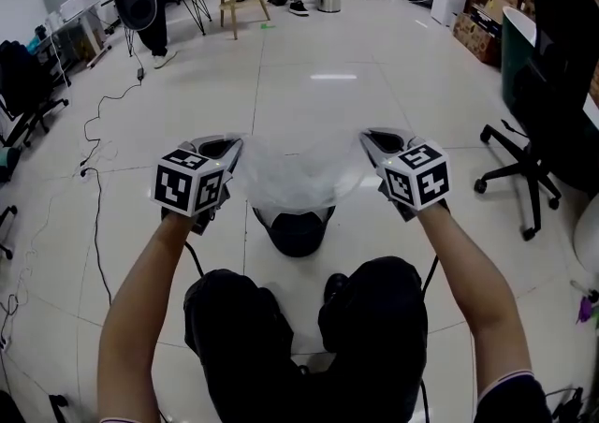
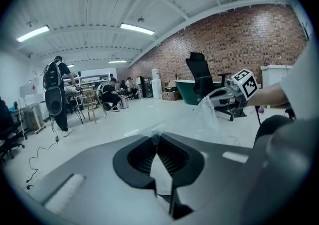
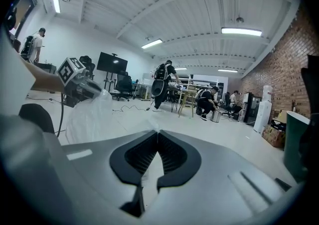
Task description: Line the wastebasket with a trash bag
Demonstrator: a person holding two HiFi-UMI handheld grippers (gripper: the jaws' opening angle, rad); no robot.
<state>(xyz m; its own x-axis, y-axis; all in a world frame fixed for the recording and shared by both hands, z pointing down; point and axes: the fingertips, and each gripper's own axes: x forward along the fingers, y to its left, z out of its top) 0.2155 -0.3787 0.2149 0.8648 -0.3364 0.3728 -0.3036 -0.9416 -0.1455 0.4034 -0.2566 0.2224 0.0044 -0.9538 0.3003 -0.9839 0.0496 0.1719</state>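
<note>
Nearest: my left gripper [image 1: 221, 146] and right gripper [image 1: 378, 142], held level with each other and well apart. In its own view each one has its jaws pressed together on a pinch of clear film, so both are holding the bag [image 1: 298, 173] by its rim, one at either side of the mouth.

Between the grippers: the bag hangs as a slack, half-spread pouch. From the left gripper [image 2: 157, 137] the film [image 2: 209, 113] runs across to the right gripper. From the right gripper [image 3: 158, 134] it billows away [image 3: 89, 114] toward the left one.

Below the grippers, roughly midway between them: the wastebasket [image 1: 297, 230], upright on the floor [image 1: 328, 103]. Its far rim is veiled by the bottom of the bag, so I cannot tell whether film and rim touch.

Step in hand, as I judge it: lowering the bag into the wastebasket. To do it well:
- hold both pinches firm
- keep the mouth stretched wider than the rim
- bring both sides down evenly so the pouch drops inside and does not fold over one edge

Beyond the right gripper: a black chair [image 1: 524, 164].
</note>
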